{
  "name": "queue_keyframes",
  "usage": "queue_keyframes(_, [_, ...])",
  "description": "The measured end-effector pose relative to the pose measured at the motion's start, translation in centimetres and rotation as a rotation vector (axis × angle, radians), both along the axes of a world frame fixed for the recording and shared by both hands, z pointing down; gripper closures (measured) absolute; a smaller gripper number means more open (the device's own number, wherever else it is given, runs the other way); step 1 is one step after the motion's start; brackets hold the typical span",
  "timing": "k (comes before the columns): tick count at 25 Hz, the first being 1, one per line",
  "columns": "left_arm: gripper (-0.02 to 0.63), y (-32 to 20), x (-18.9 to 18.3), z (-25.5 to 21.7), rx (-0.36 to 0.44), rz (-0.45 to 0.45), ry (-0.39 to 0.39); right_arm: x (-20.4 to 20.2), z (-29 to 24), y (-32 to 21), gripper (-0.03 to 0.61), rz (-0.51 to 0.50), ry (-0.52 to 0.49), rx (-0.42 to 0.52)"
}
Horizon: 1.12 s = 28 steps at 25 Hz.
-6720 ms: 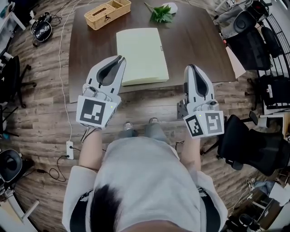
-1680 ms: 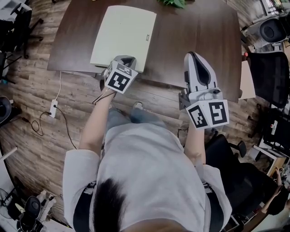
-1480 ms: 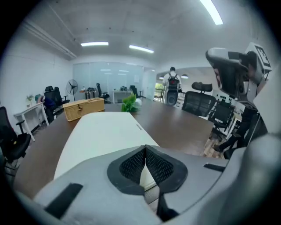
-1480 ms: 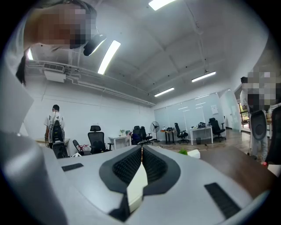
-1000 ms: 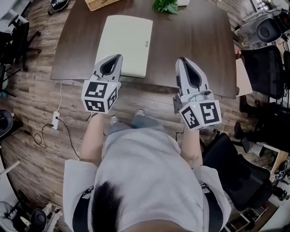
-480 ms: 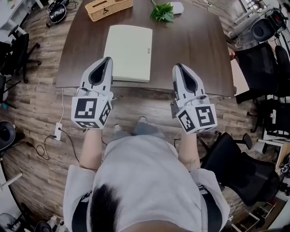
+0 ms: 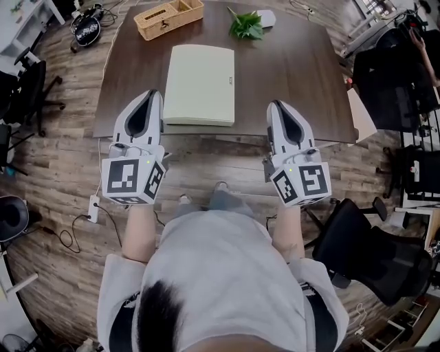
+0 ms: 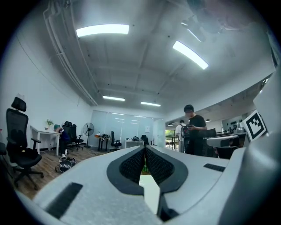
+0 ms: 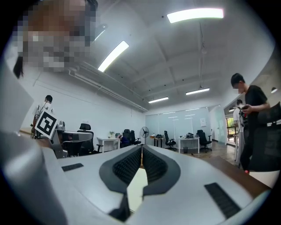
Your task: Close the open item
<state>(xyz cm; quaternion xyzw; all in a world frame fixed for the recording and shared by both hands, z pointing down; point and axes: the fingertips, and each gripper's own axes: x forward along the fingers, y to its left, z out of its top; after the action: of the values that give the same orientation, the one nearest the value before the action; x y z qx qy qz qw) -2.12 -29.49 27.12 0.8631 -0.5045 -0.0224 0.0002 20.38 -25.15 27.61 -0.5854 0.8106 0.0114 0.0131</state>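
Wicker first: can't make out anything inside the basket [image 7: 168,17] at the table's [image 7: 295,62] far left. Just lifted the left gripper [image 7: 152,96] back off the pale green laptop [image 7: 200,84], jaws closed on nothing. Looks shut and flat mid-table, so probably done. Same with the right gripper [image 7: 277,104]: closed, empty, hovering at the near edge.

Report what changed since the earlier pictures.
The left gripper, shut, rose from the near edge of the laptop and drew back level with the right gripper, also shut; both hold nothing. The laptop lies closed on the table, basket and plant unmoved.
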Motion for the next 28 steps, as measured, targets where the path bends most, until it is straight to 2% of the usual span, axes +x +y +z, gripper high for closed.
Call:
queue_keyframes(11, [0.603,2.4,-2.6,-2.5,0.071,0.017,0.029,-1.9,-2.1,3.1,0.565,0.050,-0.001,0.060])
queue_keyframes(28, [0.603,3.9,-4.8,-2.8,0.100,0.053,0.010,-4.7,-3.0,5.4,0.565,0.092,0.006,0.087])
